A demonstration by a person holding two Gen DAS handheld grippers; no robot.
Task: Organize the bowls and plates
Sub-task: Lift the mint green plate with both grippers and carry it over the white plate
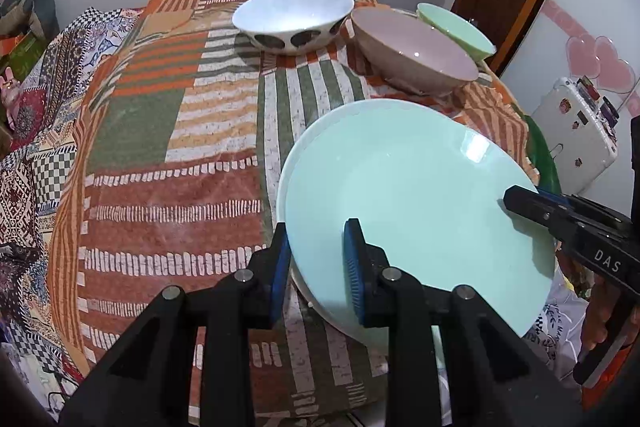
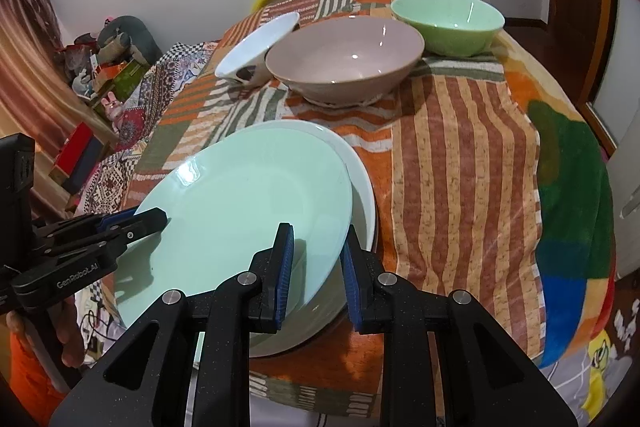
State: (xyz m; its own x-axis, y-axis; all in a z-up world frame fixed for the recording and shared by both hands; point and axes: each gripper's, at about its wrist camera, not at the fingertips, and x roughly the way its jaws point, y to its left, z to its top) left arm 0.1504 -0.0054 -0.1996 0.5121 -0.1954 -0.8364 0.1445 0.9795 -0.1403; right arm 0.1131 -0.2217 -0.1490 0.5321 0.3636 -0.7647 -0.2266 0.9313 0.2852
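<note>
While tilted over white plate (image 2: 366, 187) | mint plate (image 1: 400, 187) pinched: left gripper (image 1: 318, 267), right gripper (image 2: 318, 267).

Left gripper (image 1: 316, 267): matte black, speckled plastic body showing angular arms with triangular cut-outs. Silver round pivot pins are sitting at the linkage joints. Ribbed blue pads are lining the inner faces of both fingers.

Right gripper (image 2: 318, 269): same black build, same blue ribbed pads, four silver pins. White lettering is showing along its side. An orange garment is showing beside each handle.
</note>
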